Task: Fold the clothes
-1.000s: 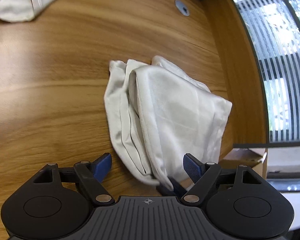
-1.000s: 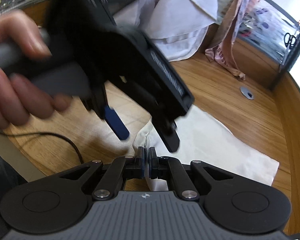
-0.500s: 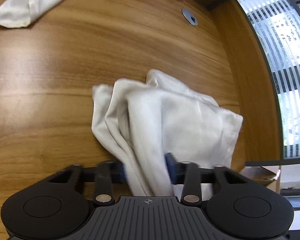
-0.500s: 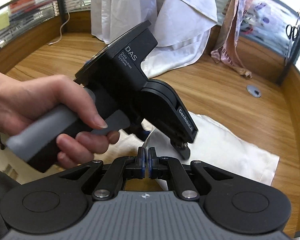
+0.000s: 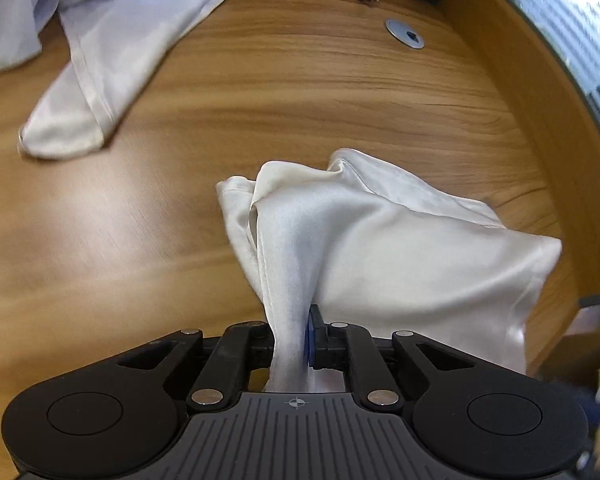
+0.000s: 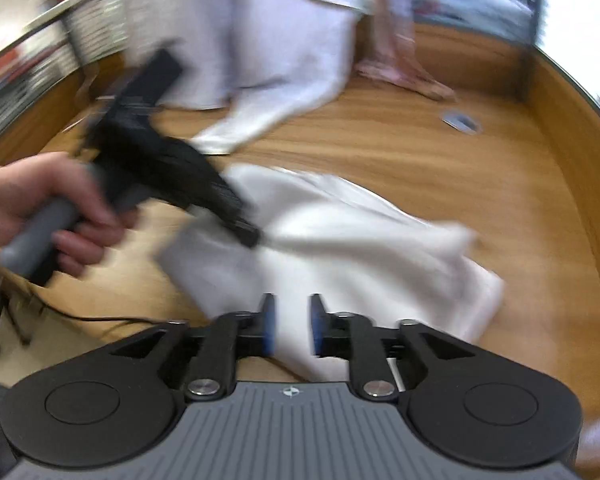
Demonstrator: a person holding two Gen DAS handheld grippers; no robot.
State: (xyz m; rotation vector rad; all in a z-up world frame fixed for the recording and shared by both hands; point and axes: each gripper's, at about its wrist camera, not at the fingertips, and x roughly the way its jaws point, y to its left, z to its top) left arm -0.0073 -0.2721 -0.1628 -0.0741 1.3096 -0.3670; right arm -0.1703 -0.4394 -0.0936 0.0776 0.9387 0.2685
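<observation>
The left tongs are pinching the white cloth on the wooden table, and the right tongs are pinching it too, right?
Not quite. The left tongs are shut on the white cloth on the wooden table, as you say. But the right tongs are open: the right wrist view shows a clear gap between their blue pads, with cloth only lying behind it, not pinched.

Bright daylight from the window [image 5: 572,28] at right; soft sheen on the wood surface [image 5: 80,216]. Left wrist view mostly sharp, slight blur at edges. Right wrist view heavily motion-blurred throughout. Strong fisheye bending at both rims.
</observation>
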